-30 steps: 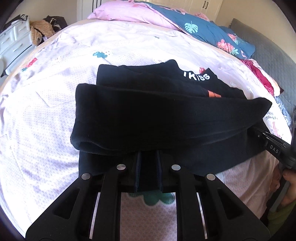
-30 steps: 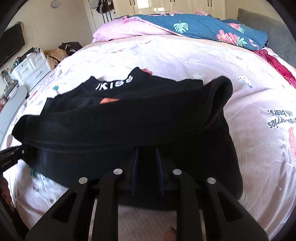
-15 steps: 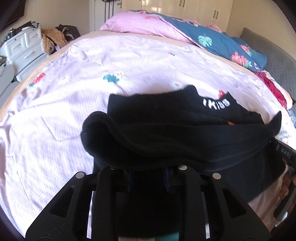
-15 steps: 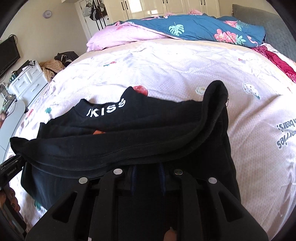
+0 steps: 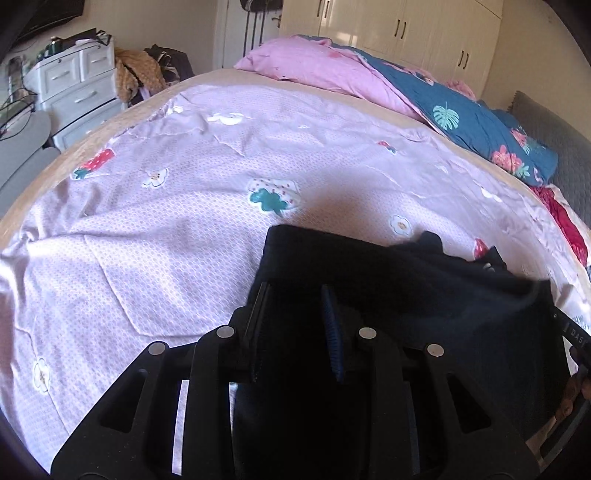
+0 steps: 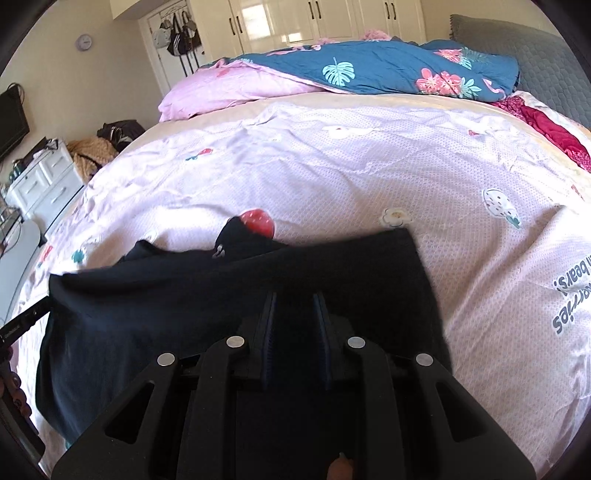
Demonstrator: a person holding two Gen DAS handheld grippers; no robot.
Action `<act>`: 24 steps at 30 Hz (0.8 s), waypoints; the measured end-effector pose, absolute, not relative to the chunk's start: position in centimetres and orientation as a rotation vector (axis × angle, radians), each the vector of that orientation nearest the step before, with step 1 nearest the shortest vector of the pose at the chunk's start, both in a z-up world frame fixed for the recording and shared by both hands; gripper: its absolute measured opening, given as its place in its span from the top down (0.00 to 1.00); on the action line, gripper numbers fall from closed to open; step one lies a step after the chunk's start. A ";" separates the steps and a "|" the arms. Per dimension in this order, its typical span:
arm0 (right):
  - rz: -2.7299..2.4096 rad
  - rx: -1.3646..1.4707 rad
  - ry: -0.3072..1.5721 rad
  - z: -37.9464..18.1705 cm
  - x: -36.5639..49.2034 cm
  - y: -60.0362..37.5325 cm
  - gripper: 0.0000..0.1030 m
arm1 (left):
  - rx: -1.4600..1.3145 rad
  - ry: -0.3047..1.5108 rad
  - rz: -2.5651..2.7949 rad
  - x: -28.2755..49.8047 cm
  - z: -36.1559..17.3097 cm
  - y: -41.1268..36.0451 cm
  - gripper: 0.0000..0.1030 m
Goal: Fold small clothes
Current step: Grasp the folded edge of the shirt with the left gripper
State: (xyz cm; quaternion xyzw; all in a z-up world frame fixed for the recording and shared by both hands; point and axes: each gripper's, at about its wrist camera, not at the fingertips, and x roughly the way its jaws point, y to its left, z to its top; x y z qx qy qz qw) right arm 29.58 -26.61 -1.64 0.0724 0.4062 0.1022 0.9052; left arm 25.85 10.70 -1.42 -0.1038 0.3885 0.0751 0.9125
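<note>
Left hand-held gripper (image 5: 295, 295) over black garment (image 5: 424, 295) on lilac bedsheet (image 5: 147, 240).

1. This is a bedroom in a home: a wide bed (image 6: 332, 155) fills most of both views, under a pale sheet printed with strawberries and flowers.
2. At twelve o'clock in the right wrist view, a blue floral duvet (image 6: 388, 70) and pink bedding (image 6: 229, 92) are heaped on the bed's far side.
3. Behind them stand cream wardrobe doors (image 6: 314, 18).
4. At nine o'clock sits a white chest of drawers (image 6: 40, 184), with loose clothes (image 6: 92, 151) piled just beside it.
5. Bags hang on a door (image 6: 177, 33) at eleven o'clock, near a wall clock (image 6: 85, 41).
</note>
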 end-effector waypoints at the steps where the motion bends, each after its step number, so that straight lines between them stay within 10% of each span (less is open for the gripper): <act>1: 0.208 0.151 0.837 -1.6 29.7 -26.8 0.81 | -0.221 0.800 0.160 26.0 -1.5 11.0 0.80; 5: 0.167 0.152 0.823 -1.0 29.7 -28.5 0.68 | -0.264 0.789 0.189 25.8 -1.3 12.6 0.67; 8: 0.117 0.145 0.823 -0.6 29.6 -30.1 0.54 | -0.294 0.773 0.210 25.4 -1.2 13.6 0.39; 16: 0.089 0.068 0.895 -2.8 31.0 -31.2 0.42 | -0.260 0.856 0.181 26.9 -3.5 13.3 0.37; 18: 0.116 0.111 0.904 -3.3 31.1 -31.5 0.78 | -0.234 0.860 0.176 27.2 -3.7 13.1 0.53; 21: 0.119 0.127 0.875 -2.7 30.8 -31.7 0.93 | -0.234 0.859 0.130 27.4 -3.6 12.7 0.91; 24: 0.130 0.170 0.837 -1.7 30.2 -32.2 0.94 | -0.179 0.829 0.139 27.2 -2.7 11.9 0.95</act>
